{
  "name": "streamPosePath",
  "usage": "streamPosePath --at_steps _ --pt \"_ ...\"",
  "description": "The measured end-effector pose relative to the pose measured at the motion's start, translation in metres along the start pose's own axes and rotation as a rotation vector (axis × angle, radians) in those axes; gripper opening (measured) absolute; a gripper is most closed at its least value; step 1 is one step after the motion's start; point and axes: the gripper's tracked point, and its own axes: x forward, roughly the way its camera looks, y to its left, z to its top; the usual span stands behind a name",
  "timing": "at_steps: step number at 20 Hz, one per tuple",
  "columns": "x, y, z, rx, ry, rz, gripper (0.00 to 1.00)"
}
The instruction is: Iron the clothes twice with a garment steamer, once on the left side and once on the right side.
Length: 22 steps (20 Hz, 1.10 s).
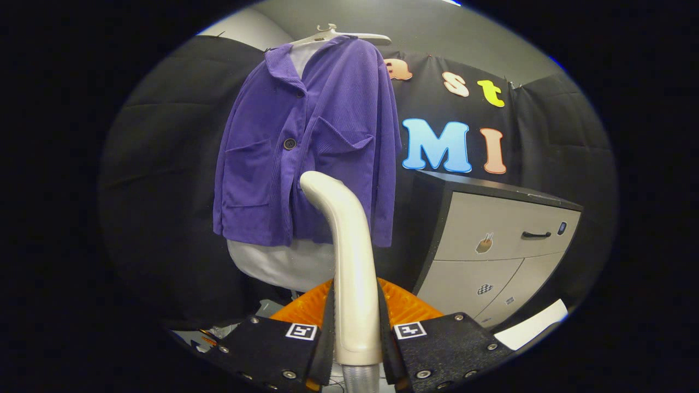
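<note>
We hold the steamer [354, 273] in the gripper [356, 327]: the jaws are closed narrow on its pale handle, one finger pressing each side, and the handle rises upright between them. Its top curves over toward the jacket [306, 147], and the rounded head sits in front of the lower middle of the garment, just below the big button [289, 143]; we cannot tell whether the head touches the cloth. A ribbed hose end [359, 379] shows under the handle, between the finger bases. The jacket is purple corduroy and hangs on a white hanger [338, 36] beyond the fingers, its front toward us, with a patch pocket on each side of the button line and a sleeve hanging down each side. A pale grey garment [284, 265] hangs under it and shows at the collar and below the hem. Behind the steamer handle, just past the fingers, we see an orange ribbed part [404, 305]. Off to the right of the jacket, well apart from it, stands a cabinet [491, 245] with a dark top, pale drawer fronts and a dark handle on the upper drawer. A white sheet [532, 325] lies near its foot.
</note>
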Motion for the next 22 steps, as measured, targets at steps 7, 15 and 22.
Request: streamPosePath --at_steps 7,15,22 --pt "-0.025 0.018 0.015 0.025 -0.036 0.080 0.37" --pt "-0.041 0.032 0.143 0.030 -0.240 0.128 0.36" --pt "-0.044 0.050 0.244 0.050 -0.388 0.153 0.37"
